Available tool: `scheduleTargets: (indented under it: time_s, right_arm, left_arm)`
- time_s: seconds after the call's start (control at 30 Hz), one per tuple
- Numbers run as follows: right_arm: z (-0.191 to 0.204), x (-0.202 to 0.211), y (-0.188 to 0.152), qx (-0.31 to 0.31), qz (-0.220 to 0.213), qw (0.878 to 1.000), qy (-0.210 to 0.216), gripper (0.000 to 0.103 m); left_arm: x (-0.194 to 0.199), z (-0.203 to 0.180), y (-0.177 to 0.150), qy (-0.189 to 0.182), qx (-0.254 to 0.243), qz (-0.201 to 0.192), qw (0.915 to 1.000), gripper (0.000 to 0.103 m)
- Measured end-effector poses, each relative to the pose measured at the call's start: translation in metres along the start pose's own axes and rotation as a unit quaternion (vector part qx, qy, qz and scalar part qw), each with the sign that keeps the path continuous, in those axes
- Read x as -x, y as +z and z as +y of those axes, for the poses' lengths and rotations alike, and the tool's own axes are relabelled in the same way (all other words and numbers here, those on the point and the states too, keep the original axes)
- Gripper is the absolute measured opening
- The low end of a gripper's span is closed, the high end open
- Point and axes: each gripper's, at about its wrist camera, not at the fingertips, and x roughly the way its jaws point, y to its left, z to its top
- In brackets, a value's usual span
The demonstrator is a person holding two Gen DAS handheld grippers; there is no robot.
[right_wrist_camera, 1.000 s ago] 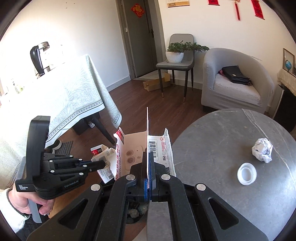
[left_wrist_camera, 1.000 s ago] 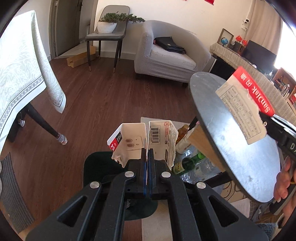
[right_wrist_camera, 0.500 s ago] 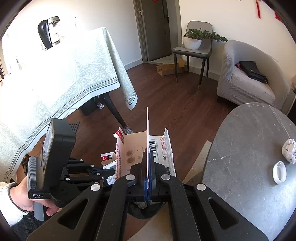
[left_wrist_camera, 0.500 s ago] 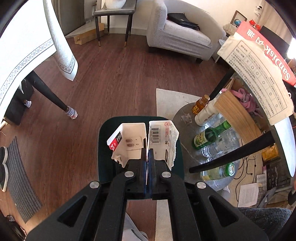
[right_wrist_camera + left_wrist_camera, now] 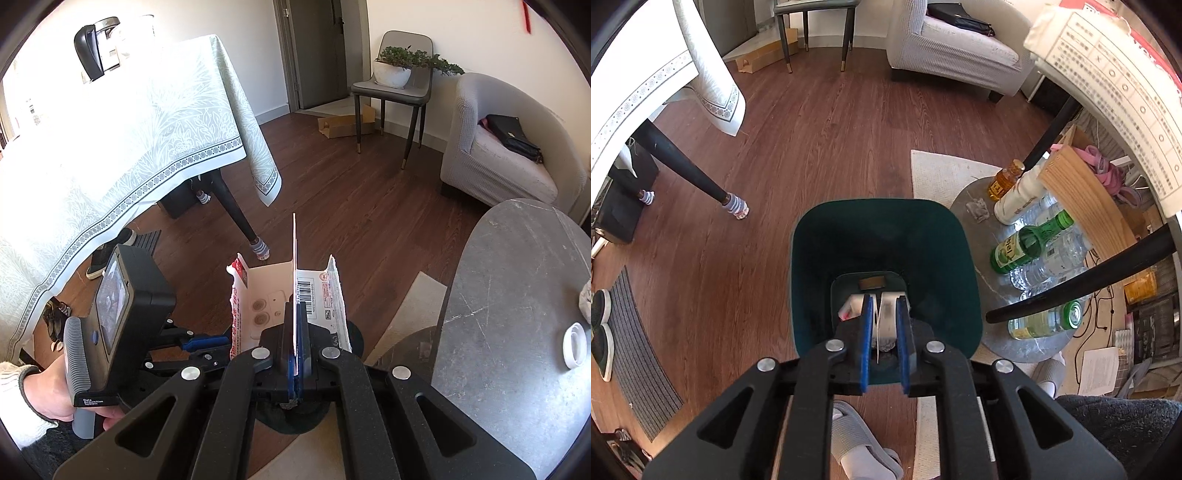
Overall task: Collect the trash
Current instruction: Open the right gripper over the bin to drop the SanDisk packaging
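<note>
Jaws of left gripper [image 5: 884,334] are apart, right over green bin [image 5: 820,266]; white card piece [image 5: 886,314] sits loose in bin w/ other scraps. Right gripper [image 5: 295,332] pinches torn card box [image 5: 288,295] above bin, beside grey bench [image 5: 517,295]. Wood floor [image 5: 812,147] around is free.
</note>
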Motion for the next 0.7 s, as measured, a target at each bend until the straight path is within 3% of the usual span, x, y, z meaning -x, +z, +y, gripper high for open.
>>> scheduleTargets:
  time_s: [0.37,0.7]
  right_arm:
    - [0.01,-0.025,-0.003,0.013,0.031,0.999,0.0,0.001]
    - [0.026,-0.061,-0.012,0.027,0.072,0.997,-0.001,0.001]
  left_arm:
    - [0.039,0.024,0.006,-0.007,0.031,-0.064,0.9975,0.021]
    - [0.093,0.04,0.019,-0.032,0.069,-0.14,0.9873,0.021]
